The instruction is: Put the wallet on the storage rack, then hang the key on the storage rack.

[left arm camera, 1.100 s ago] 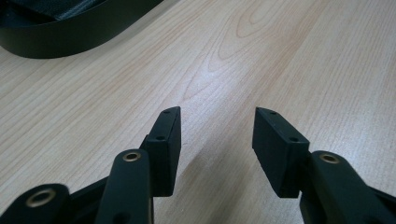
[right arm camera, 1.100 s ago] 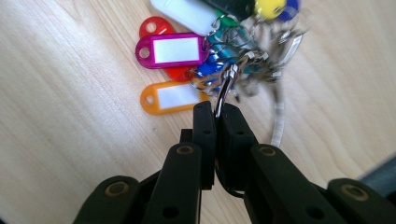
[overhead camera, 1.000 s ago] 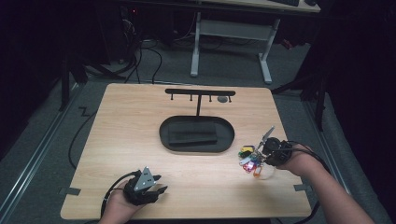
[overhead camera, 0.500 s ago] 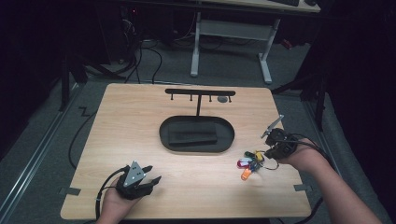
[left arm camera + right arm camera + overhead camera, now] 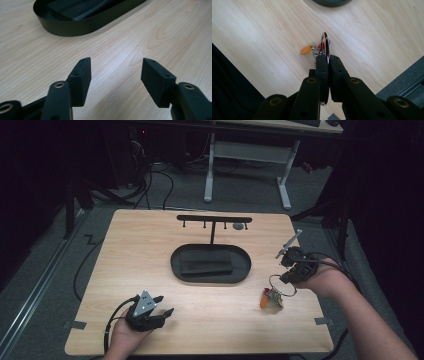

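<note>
High view: pale wood desk point(image 5: 150, 250) on grey carpet, dark room. Black oval tray point(image 5: 210, 275) at centre, hook rack point(image 5: 214, 219) behind it. Right tool point(image 5: 289, 270) pinches a key ring point(image 5: 325, 46) (orange tag dangling over the desk's right side). Left tool point(image 5: 115, 72), near front edge, has just been opening; nothing between its jaws.

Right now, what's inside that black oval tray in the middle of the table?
Inside the black oval tray lies a flat dark rectangular block, and a thin post with a hook bar rises at its back edge. The block covers the tray floor beneath it, so that part is hidden.
</note>
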The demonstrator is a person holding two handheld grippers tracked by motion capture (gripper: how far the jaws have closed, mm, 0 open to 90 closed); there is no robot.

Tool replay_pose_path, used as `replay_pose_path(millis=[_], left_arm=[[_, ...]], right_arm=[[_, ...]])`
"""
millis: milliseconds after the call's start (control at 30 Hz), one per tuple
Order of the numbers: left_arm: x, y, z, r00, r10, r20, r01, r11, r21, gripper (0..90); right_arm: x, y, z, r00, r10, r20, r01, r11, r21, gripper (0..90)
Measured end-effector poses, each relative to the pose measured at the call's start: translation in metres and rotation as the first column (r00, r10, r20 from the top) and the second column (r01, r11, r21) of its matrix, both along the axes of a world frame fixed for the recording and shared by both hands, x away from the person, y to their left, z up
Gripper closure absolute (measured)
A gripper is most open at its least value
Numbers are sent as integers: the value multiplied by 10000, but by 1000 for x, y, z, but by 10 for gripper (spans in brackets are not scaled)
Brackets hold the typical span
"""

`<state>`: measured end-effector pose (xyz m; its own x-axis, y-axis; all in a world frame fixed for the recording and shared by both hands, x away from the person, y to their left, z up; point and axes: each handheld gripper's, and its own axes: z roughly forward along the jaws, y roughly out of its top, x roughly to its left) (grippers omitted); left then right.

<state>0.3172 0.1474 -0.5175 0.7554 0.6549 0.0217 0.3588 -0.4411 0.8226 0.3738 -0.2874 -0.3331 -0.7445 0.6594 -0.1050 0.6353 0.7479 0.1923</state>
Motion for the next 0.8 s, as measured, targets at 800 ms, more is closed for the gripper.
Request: replay_pose_path(millis=[800], left_arm=[[3,-2,1,9996,57,283,-60,9999,135,348]], right_arm=[[13,33,40,9983,310,502,-316,9994,103,872]])
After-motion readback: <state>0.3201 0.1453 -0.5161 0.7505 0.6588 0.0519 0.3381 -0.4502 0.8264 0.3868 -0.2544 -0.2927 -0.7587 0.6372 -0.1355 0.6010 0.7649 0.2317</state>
